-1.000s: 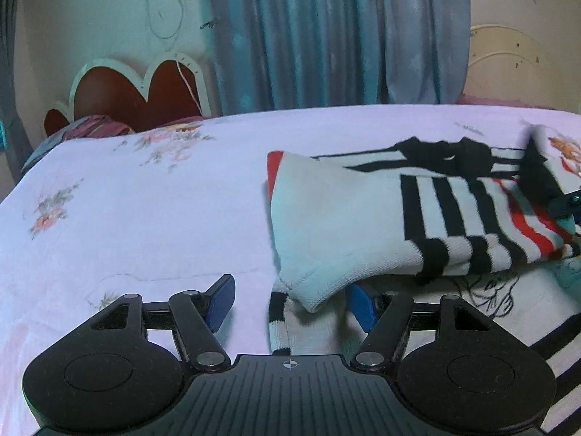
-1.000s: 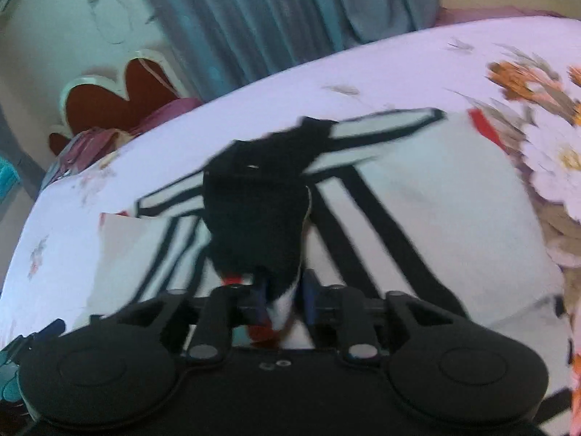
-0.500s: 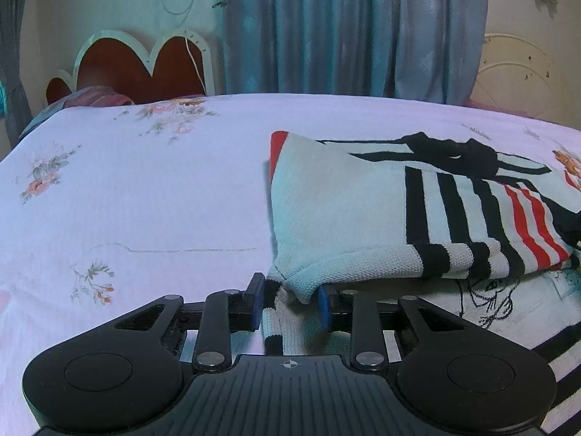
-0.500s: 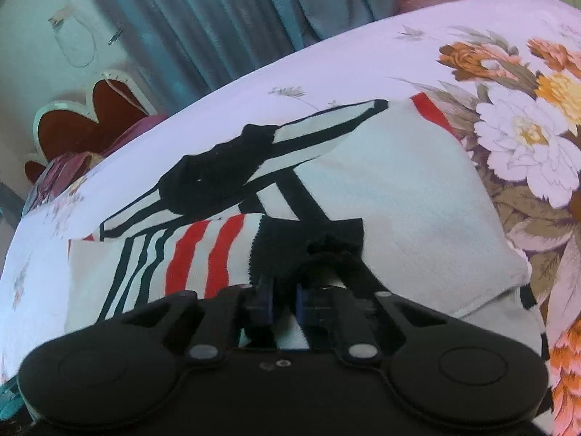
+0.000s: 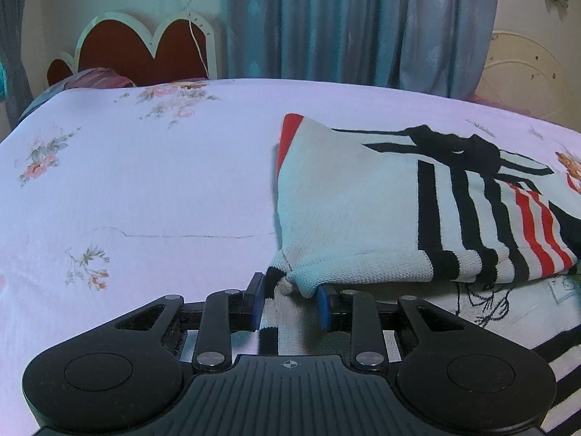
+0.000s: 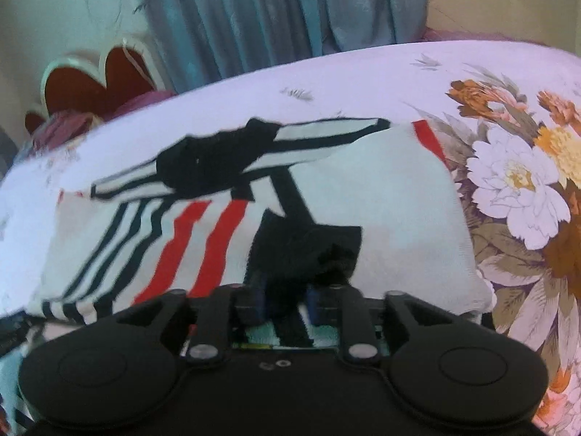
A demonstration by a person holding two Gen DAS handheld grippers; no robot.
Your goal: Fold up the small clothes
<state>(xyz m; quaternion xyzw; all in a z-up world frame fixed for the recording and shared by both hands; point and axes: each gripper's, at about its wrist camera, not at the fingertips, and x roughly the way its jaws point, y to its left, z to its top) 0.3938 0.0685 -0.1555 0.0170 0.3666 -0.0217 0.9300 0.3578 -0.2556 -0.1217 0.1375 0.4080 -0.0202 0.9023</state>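
Note:
A small white knit sweater (image 5: 348,196) with black and red stripes lies on the bed, both sleeves folded across its body. My left gripper (image 5: 288,299) sits at its near left corner, jaws partly closed around the striped hem edge (image 5: 276,312), which runs between the blue pads. In the right wrist view the sweater (image 6: 381,210) fills the middle. My right gripper (image 6: 287,299) has its jaws slightly apart around the black cuff (image 6: 308,250) of the red-striped sleeve (image 6: 189,239).
The bed has a pale floral sheet (image 5: 145,189) with large printed flowers on the right (image 6: 515,181). A red heart-shaped headboard (image 5: 145,51) and blue curtains (image 5: 345,21) stand behind. A cord hangs on the wall.
My left gripper closed from wide open onto the sweater's hem corner. My right gripper laid the red-striped sleeve across the sweater, and its jaws have parted a little around the cuff.

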